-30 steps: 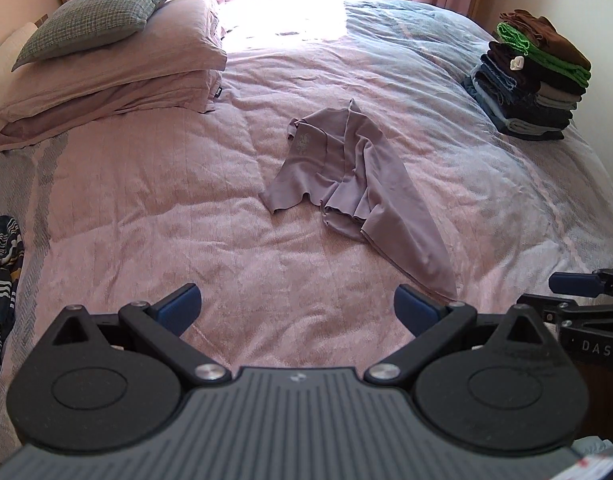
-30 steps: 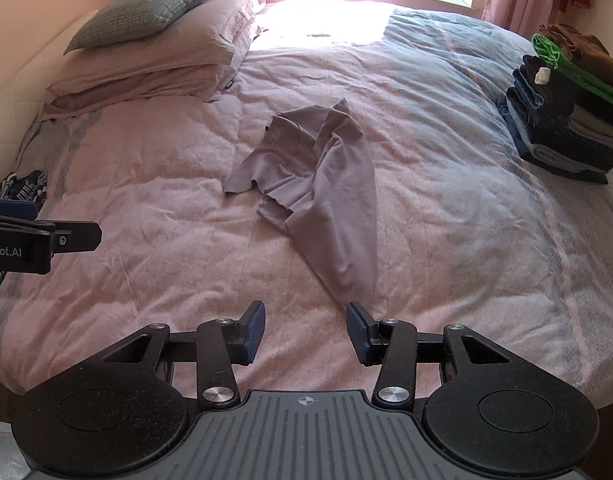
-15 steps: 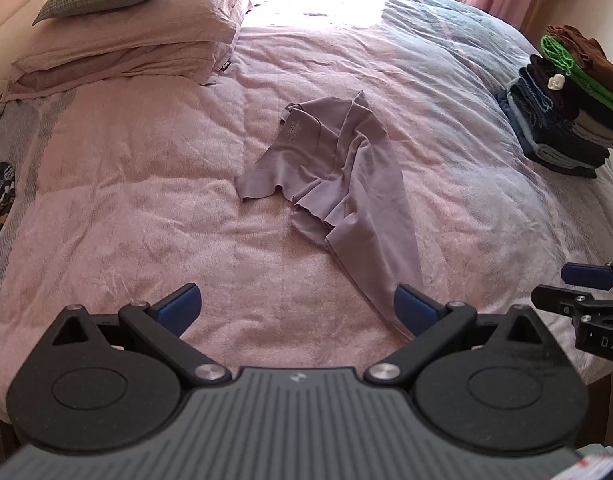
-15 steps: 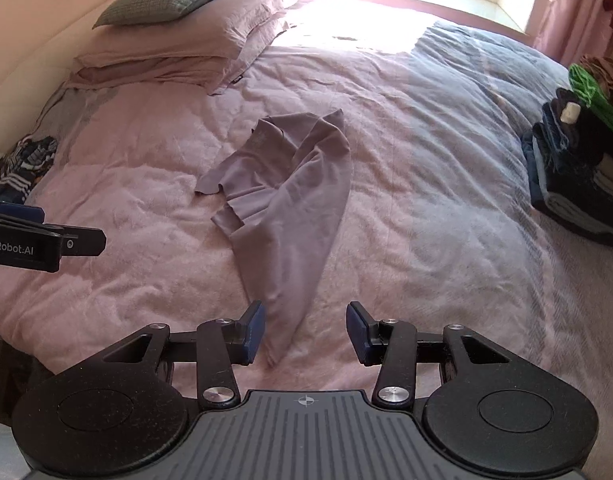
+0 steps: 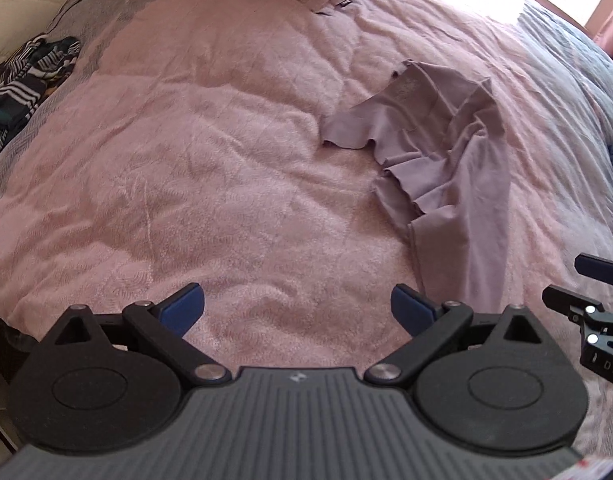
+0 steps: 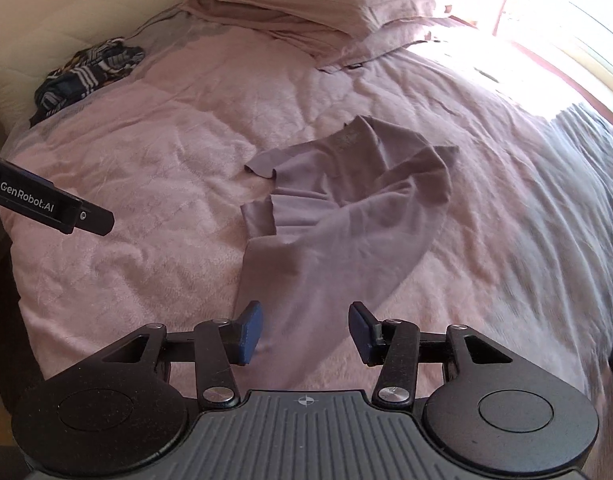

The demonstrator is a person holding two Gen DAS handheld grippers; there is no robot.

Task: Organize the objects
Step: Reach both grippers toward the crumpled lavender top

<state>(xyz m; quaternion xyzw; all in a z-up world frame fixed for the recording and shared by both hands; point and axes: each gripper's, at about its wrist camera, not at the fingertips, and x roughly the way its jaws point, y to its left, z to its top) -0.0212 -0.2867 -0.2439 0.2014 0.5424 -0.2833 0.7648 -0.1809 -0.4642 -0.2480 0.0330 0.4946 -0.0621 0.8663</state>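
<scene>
A crumpled mauve garment [image 5: 446, 152] [image 6: 346, 220] lies on the pink bedspread [image 5: 186, 160], its long end trailing towards me. My right gripper [image 6: 304, 328] hangs low over that near end. Its jaws are opening, with the cloth lying between and below the blue pads, and neither pad presses on it. My left gripper [image 5: 298, 304] stands wide open over bare bedspread, with the garment's near end just beyond its right fingertip [image 5: 410, 304]. Each wrist view catches the other gripper at its side edge.
A striped dark garment [image 5: 22, 76] [image 6: 86, 72] lies by the headboard at the left. Stacked pink pillows [image 6: 306, 8] sit at the head of the bed. The bed's left edge drops off near my left gripper. Bright window light falls at the far right.
Both grippers have come down towards the bed and rolled, so the bed now looks tilted. The garment's near end has come between the right gripper's fingers, which stand slightly wider.
</scene>
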